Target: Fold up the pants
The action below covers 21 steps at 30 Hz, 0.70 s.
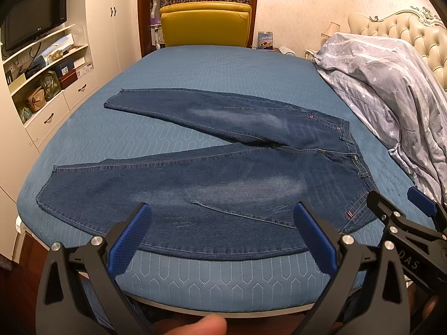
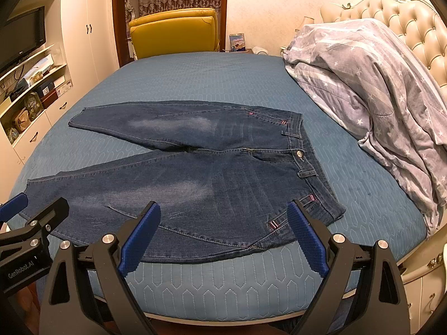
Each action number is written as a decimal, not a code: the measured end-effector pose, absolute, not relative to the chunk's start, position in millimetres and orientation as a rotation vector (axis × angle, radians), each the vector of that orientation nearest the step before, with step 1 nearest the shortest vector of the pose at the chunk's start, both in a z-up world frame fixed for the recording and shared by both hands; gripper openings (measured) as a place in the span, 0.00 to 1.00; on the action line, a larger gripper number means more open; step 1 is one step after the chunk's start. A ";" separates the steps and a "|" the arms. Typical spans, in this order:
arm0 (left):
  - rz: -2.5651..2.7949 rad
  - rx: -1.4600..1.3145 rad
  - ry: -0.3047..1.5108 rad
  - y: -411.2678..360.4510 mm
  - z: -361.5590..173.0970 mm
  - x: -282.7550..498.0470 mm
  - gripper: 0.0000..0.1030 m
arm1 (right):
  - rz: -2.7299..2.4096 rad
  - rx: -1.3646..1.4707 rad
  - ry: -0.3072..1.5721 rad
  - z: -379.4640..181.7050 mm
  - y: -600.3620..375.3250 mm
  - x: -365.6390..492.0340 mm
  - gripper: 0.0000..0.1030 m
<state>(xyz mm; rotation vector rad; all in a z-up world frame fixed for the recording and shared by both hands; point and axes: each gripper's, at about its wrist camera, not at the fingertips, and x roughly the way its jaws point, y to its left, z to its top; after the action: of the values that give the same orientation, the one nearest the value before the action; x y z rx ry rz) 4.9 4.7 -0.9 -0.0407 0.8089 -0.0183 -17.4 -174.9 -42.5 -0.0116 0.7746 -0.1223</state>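
Observation:
Dark blue jeans (image 1: 223,167) lie flat on the blue bed (image 1: 195,64), front up, waistband to the right, both legs spread apart toward the left. They also show in the right wrist view (image 2: 209,173). My left gripper (image 1: 222,212) is open and empty, held above the near leg's front edge. My right gripper (image 2: 223,212) is open and empty, above the near hip and pocket area by the waistband. The right gripper also shows in the left wrist view (image 1: 396,203). The left gripper shows at the left edge of the right wrist view (image 2: 33,203).
A crumpled grey star-print duvet (image 2: 377,89) is piled at the bed's right side against the tufted headboard (image 2: 396,19). A yellow armchair (image 1: 206,23) stands behind the bed. Shelves and a TV (image 1: 36,16) line the left wall. The bed's near edge (image 1: 223,282) is just below my grippers.

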 end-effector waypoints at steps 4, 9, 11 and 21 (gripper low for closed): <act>-0.018 -0.040 0.809 4.3 -0.8 4.9 0.99 | -0.124 -0.011 0.774 -42.8 -174.7 -17.6 0.86; -0.024 -0.043 0.808 4.6 -1.2 5.2 0.99 | -0.122 -0.007 0.779 -44.4 -175.1 -17.2 0.86; -0.046 -0.073 0.802 8.9 -3.7 6.8 0.99 | -0.107 0.010 0.792 -48.2 -177.9 -15.2 0.86; -0.173 -0.152 0.851 20.5 -26.0 21.3 0.99 | -0.092 0.075 0.884 -87.4 -265.1 65.3 0.86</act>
<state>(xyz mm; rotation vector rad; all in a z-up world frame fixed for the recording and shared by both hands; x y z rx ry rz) 21.3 20.5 -26.0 -0.1523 0.8512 -0.1733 65.3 -265.1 -87.4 0.0751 0.8837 -0.0923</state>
